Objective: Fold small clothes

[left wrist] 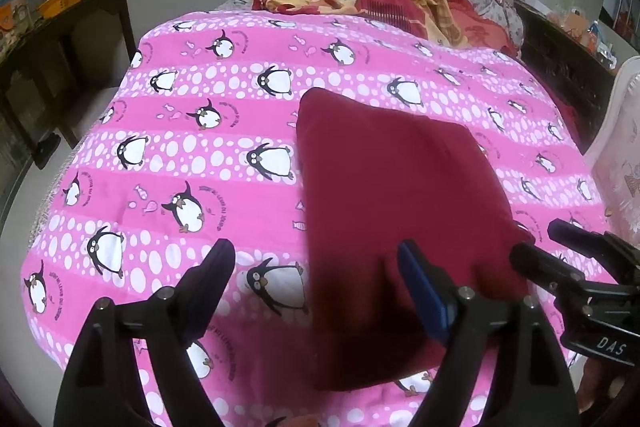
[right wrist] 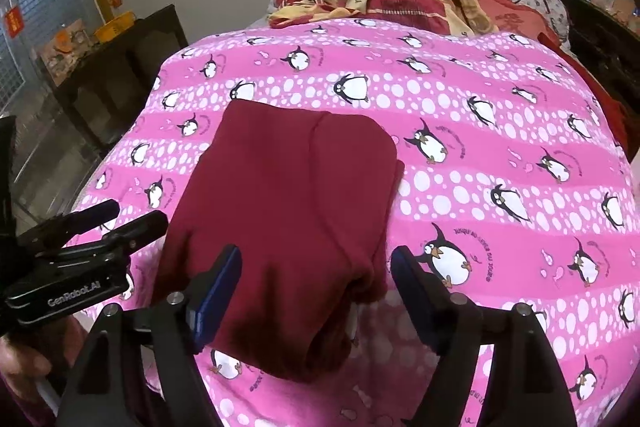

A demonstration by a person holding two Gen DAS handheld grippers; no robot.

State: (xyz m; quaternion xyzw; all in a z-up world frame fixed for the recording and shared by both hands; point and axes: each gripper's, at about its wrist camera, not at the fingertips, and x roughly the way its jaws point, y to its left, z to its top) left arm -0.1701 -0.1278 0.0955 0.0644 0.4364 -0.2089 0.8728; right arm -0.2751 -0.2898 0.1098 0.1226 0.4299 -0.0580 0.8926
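"genrobot.ai" on left gripper; folded maroon garment.

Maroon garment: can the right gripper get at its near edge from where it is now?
Probably yes. The right gripper is open, its fingers straddling the near edge of the maroon garment on the penguin bedspread, with nothing between them.

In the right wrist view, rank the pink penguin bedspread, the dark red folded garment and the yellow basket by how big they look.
1. Pink penguin bedspread, by far the largest.
2. Dark red folded garment.
3. Yellow basket, smallest as seen, though it sits far from the camera, so its true size is unsure.
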